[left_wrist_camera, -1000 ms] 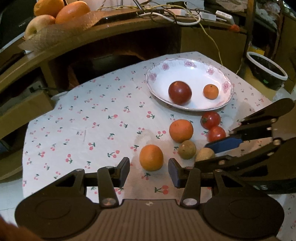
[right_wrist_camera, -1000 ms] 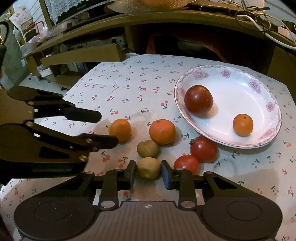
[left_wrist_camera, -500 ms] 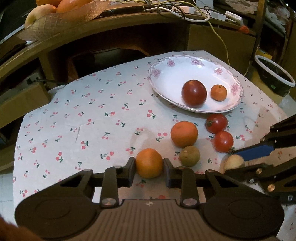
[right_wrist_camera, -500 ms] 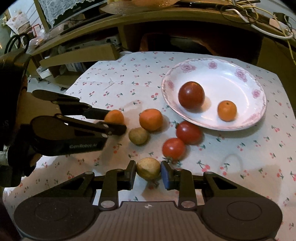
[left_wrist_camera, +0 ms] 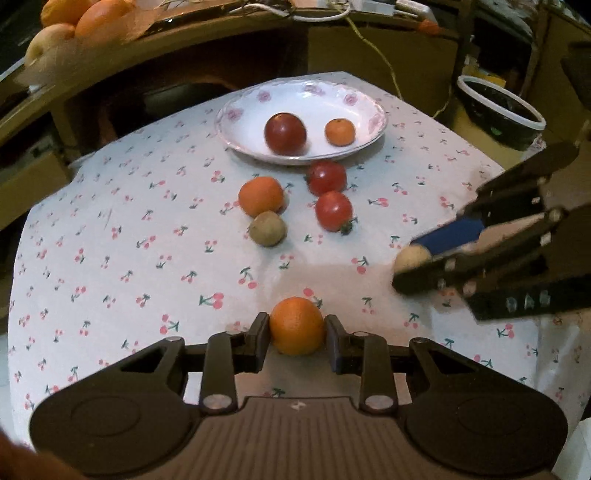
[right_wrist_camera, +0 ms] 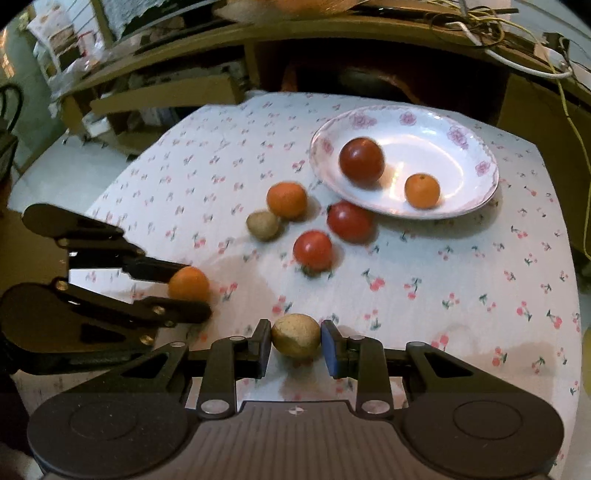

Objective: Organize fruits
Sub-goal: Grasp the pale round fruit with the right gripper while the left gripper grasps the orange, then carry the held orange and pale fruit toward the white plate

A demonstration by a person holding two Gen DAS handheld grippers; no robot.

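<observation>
While both tools are loaded, the scene reads like this:

Left hand-held gripper (left_wrist_camera: 297, 332): closed on an orange (left_wrist_camera: 296, 325), both pads pressing its sides, low over the near edge of the bench (left_wrist_camera: 110, 236).
Right hand-held gripper (right_wrist_camera: 295, 341): clamped on a pale brown-yellow fruit (right_wrist_camera: 295, 335), held over the cherry-print cloth (right_wrist_camera: 443, 277); in the left wrist view it comes in from the right, well apart from the left one.
Plate (left_wrist_camera: 236, 136): white with a pink flower rim, at the far side of the bench; it holds a dark red fruit (left_wrist_camera: 285, 133) and a small orange (left_wrist_camera: 340, 132), apart from each other.
Loose fruit between grippers and plate: a second orange (left_wrist_camera: 261, 195) touching a brownish-green fruit (left_wrist_camera: 267, 229) just in front of it; two red tomatoes (left_wrist_camera: 333, 210), one behind the other, the farther one just beside the plate rim.
In the way: this cluster lies on the straight line from either gripper to the plate.
Around: a wooden shelf (left_wrist_camera: 184, 40) behind the bench with a tray of oranges and an apple (left_wrist_camera: 74, 22) at top left, cables (right_wrist_camera: 517, 55) along its top, and a dark white-rimmed bowl (left_wrist_camera: 498, 110) off to the right.
</observation>
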